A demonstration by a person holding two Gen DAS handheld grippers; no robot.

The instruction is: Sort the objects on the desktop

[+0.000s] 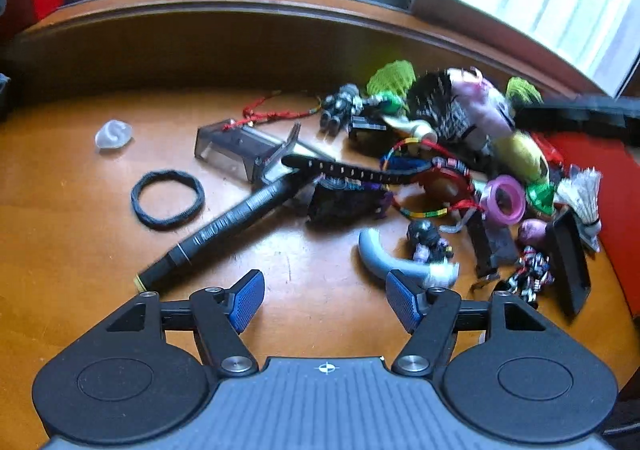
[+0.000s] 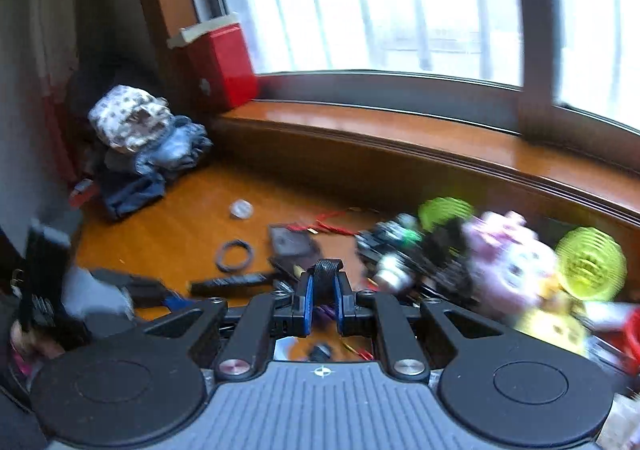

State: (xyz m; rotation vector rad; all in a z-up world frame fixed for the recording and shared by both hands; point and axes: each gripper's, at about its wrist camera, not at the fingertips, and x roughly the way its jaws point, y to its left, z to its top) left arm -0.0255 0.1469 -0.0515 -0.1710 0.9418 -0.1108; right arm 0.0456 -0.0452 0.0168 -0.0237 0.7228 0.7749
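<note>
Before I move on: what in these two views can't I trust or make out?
- Right wrist view: black strap is between the right gripper's pads; the gripper body hides its lower end.
- Right wrist view: pink plush and the toys around it are motion-blurred.
- Left wrist view: figurines too small and blurred to identify.
- Left wrist view: black bar runs off the right edge.

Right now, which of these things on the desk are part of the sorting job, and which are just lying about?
Part of the sorting:
- black strap, pinched in the right claw
- black hair tie
- black pen
- pink tape roll
- shuttlecock
- left claw, open over the desk

Just lying about:
- red box on the sill
- pile of clothes
</note>
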